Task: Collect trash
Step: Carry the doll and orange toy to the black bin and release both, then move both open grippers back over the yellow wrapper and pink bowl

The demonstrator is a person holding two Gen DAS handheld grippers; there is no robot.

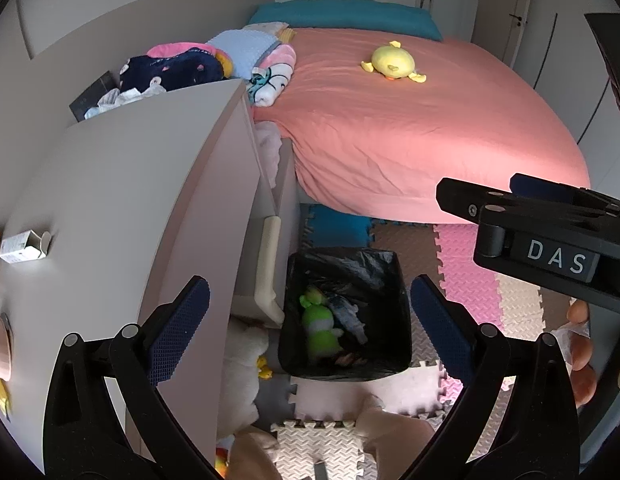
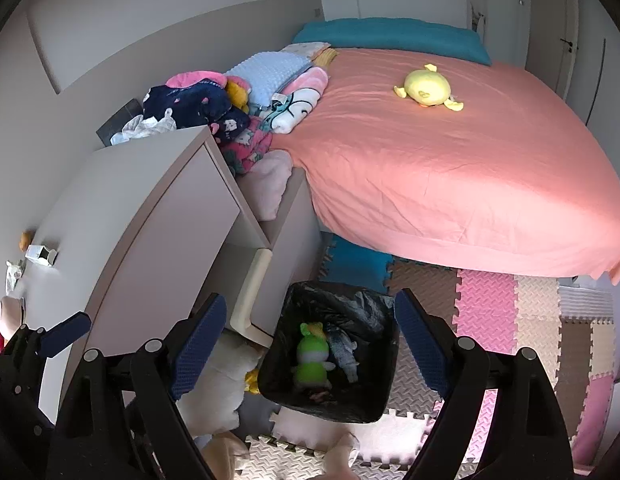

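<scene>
Both tongs, left (image 1: 310, 320) and right (image 2: 306, 344), are hanging wide open and empty over the lined bin (image 1: 402, 312) on the floor mats. A small white carton (image 1: 24, 246) is lying at the worktop's (image 1: 122, 200) left edge; likely light and crushable, so pinching its flat sides gently seems best.

A black-lined trash bin (image 1: 344, 316) (image 2: 330, 354) stands upright at 6 o'clock, holding a green plush toy (image 1: 320, 326) (image 2: 312, 358) beside dark crumpled trash (image 1: 348, 314) (image 2: 344, 350).

Both wrist views look down on the bin (image 1: 346, 312), sharing the bed (image 2: 450, 168)
</scene>
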